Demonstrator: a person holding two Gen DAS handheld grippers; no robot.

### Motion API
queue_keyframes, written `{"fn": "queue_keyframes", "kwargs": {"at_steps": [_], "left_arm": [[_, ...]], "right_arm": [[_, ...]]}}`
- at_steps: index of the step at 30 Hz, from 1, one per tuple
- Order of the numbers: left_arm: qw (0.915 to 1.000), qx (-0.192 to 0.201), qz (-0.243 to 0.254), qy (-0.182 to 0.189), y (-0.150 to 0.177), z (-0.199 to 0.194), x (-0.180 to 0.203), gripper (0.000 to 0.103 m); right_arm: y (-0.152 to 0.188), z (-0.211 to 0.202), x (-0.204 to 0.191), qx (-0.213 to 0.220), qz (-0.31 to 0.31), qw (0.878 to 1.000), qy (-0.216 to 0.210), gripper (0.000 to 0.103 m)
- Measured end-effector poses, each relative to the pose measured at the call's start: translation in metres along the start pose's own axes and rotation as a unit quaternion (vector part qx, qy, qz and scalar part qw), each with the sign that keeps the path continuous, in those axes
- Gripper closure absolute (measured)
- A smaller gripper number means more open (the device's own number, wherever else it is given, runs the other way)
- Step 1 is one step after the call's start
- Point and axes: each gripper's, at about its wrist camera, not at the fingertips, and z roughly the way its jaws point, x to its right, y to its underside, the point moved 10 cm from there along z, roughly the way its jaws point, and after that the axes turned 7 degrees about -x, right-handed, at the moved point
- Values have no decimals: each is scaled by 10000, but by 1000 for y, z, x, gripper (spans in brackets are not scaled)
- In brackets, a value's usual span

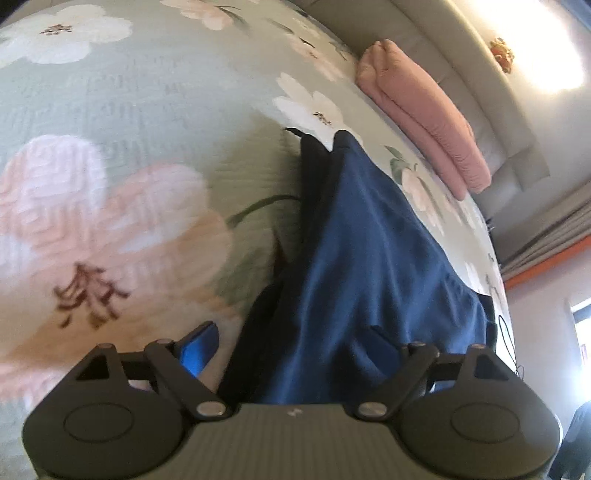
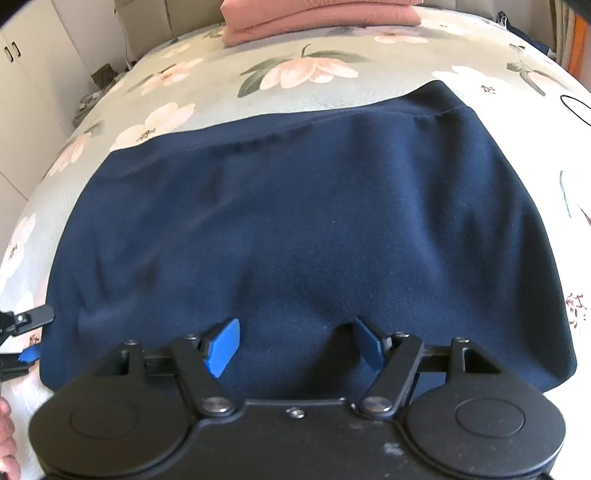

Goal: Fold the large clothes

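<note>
A large navy blue garment lies spread flat on the floral bedspread. My right gripper is open, its blue pads wide apart just above the garment's near edge, holding nothing. My left gripper is open at the garment's left edge; the cloth lies between its fingers, and the right finger is partly hidden by it. The left gripper also shows at the left edge of the right wrist view.
A folded pink garment lies at the head of the bed and also shows in the left wrist view. White cupboards stand left of the bed. A thin black cable lies on the bedspread at right.
</note>
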Motion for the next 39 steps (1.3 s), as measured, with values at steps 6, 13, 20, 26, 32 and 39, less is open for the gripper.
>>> {"fn": "queue_keyframes", "kwargs": {"at_steps": [6, 13, 20, 26, 32, 39], "left_arm": [[9994, -26, 320, -100, -4, 20, 11, 62], [9922, -99, -492, 1145, -13, 37, 0, 66], [9956, 132, -278, 881, -16, 34, 16, 87], [9919, 493, 269, 1139, -22, 0, 83, 88], [9788, 642, 1002, 1669, -15, -18, 189, 88], [9570, 185, 1839, 2238, 29, 20, 337, 88]], "right_arm": [[2, -2, 2, 40, 4, 9999, -92, 21], [0, -2, 6, 26, -73, 9992, -401, 17], [-5, -6, 13, -119, -231, 9963, -817, 17], [-12, -17, 26, -86, -290, 9935, -1093, 20], [-17, -41, 59, 133, -139, 9938, -1097, 20], [-27, -83, 138, 558, 447, 9943, -794, 20]]}}
